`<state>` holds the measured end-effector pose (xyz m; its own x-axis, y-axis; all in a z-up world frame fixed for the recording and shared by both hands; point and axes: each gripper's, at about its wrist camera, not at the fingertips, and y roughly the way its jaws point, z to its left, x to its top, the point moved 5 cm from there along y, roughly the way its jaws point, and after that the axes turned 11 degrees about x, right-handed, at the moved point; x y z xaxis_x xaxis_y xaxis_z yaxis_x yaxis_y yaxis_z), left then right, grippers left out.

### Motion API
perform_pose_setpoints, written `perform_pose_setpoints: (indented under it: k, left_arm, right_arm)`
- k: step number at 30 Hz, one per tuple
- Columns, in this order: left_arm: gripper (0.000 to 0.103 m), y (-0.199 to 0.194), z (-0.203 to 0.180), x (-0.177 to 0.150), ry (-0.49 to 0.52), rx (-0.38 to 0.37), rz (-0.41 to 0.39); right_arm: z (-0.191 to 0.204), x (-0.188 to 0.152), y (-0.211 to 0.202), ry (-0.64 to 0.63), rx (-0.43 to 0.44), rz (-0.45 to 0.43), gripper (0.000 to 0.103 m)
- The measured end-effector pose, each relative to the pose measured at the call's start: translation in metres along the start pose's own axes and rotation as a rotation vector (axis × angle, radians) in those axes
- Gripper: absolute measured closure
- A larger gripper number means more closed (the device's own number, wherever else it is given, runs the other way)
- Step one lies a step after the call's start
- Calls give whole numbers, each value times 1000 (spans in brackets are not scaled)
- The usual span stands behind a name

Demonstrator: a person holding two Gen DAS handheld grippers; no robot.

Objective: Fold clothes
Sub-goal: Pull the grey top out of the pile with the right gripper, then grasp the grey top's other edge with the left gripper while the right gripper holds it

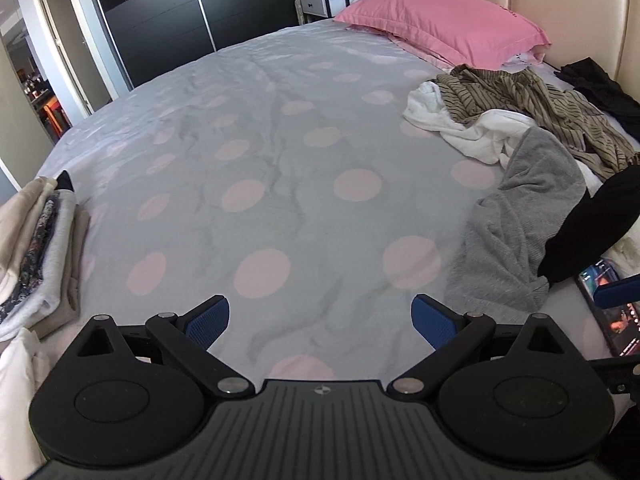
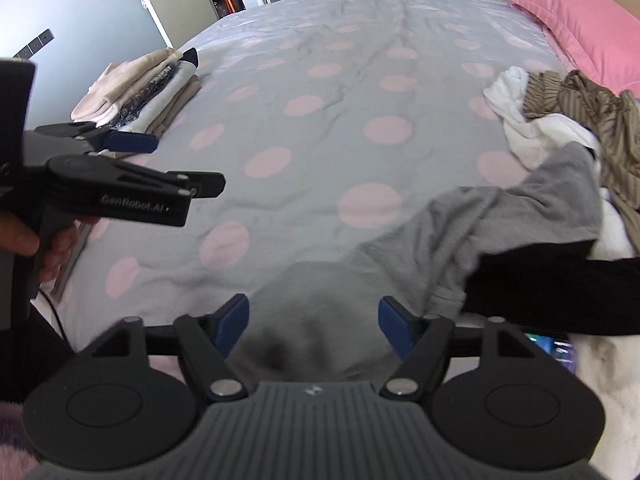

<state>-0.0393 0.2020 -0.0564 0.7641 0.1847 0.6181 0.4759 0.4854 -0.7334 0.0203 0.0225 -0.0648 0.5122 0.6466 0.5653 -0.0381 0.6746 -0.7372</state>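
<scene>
While both grippers' fingers [image 1: 434, 322] are spread wide and empty, the grey garment [image 2: 500, 220] sits between the right gripper [image 2: 312, 328] ones, so next up is pinching it

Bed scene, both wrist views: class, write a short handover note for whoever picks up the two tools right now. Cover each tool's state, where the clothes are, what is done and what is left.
Left tool: open, empty, over bare bedspread.
Right tool: open, grey garment lying between and beyond its pads, not gripped.
Folded stack: at the bed's left edge, several pieces done.
Unfolded pile at right, near the pink pillow: striped garment, white garment, black garment across the grey one.
A phone lies by the pile.
Left to do: spread and fold the grey garment, then the rest of the pile.
</scene>
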Motion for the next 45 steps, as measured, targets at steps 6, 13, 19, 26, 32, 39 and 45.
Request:
perform_pose_setpoints:
  k: [6, 13, 19, 26, 32, 39, 45]
  left_arm:
    - [3, 14, -51, 12, 36, -106, 25]
    - [4, 49, -112, 17, 92, -202, 110]
    - [22, 86, -148, 5, 155, -199, 206]
    - [66, 98, -144, 2, 2, -315, 294]
    - [94, 77, -127, 12, -10, -296, 227]
    - [97, 22, -61, 39, -68, -231, 50]
    - [98, -40, 15, 65, -158, -167, -94]
  right_arm:
    - [-65, 4, -21, 69, -188, -31, 28]
    - [-143, 19, -19, 188, -325, -27, 28]
    - [-175, 28, 2, 223, -311, -27, 29]
    - [-173, 31, 16, 172, -304, -9, 90]
    - [-148, 41, 1, 138, -260, -63, 96]
    - [-77, 70, -27, 30, -150, -197, 96]
    - [-12, 109, -59, -23, -44, -326, 96]
